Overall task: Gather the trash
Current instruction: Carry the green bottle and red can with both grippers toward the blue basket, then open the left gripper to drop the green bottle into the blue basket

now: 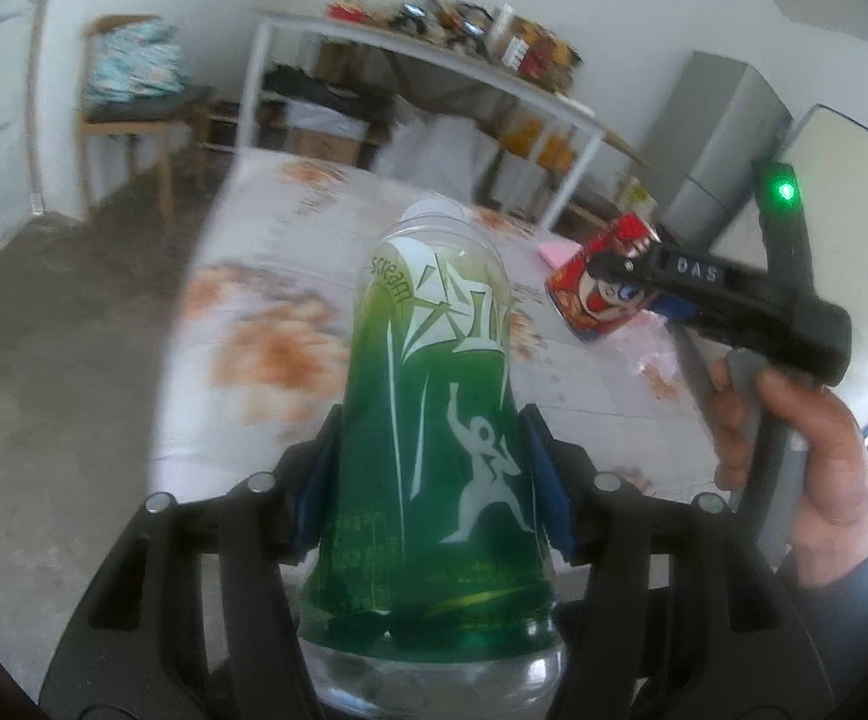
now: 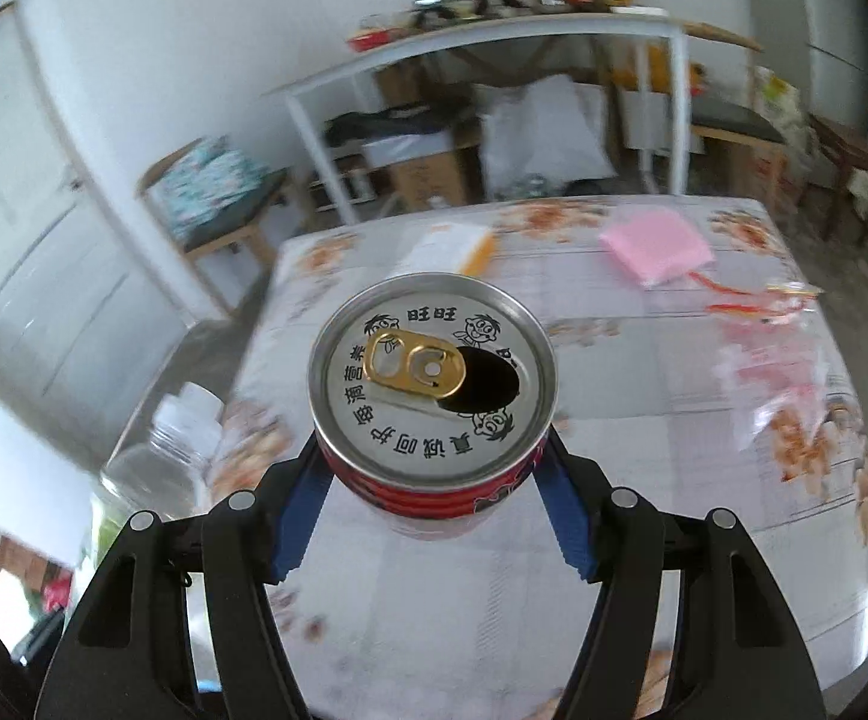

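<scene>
Bottle (image 1: 434,438), green-labelled, fills the frame centre, clenched in the left tool (image 1: 431,480); the right tool (image 2: 434,516) grips an opened can (image 2: 434,396), both lifted clear of the bench (image 2: 644,480) for carrying to disposal.

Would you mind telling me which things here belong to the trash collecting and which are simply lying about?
Part of the job:
- green bottle, gripped by the left gripper
- opened red can, gripped by the right gripper
- clear wrapper on the table, probably trash

Lying about:
- pink pad
- white box
- cluttered shelf
- chair
</scene>
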